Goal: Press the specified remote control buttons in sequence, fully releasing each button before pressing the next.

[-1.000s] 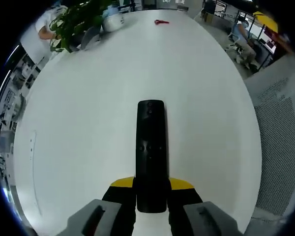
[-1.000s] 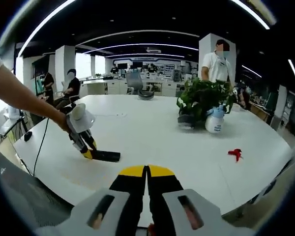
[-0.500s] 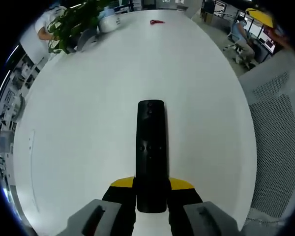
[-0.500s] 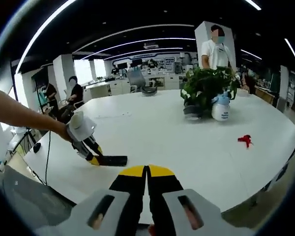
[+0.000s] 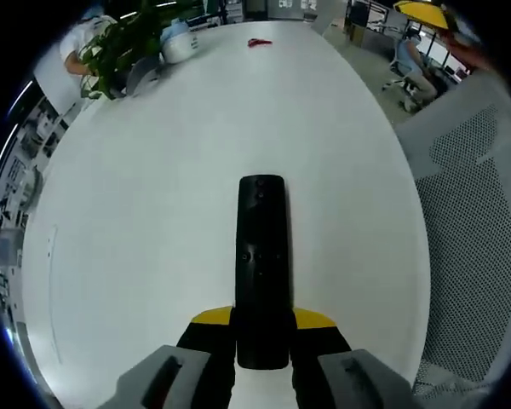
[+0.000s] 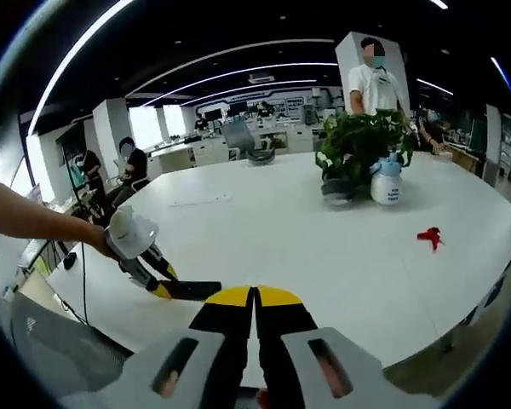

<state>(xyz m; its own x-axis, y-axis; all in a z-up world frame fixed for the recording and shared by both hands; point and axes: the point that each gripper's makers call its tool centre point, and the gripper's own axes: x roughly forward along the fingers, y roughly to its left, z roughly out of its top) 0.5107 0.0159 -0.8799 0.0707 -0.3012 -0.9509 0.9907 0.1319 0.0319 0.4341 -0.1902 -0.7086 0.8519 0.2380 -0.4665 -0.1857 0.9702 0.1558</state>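
Observation:
A long black remote control lies lengthwise over the white table, its near end clamped between the yellow-tipped jaws of my left gripper. In the right gripper view that same left gripper shows at the left, held by a person's hand, with the remote control sticking out of it just above the table. My right gripper is shut with nothing between its jaws, close to the right of the remote's free end.
A potted plant and a white spray bottle stand at the table's far side, with a small red object near them. A person in white stands behind the plant. Mesh chair backs sit by the table edge.
The left gripper with the remote has shifted toward the table's edge and sits lower and further left in the right gripper view. Both grippers keep their state.

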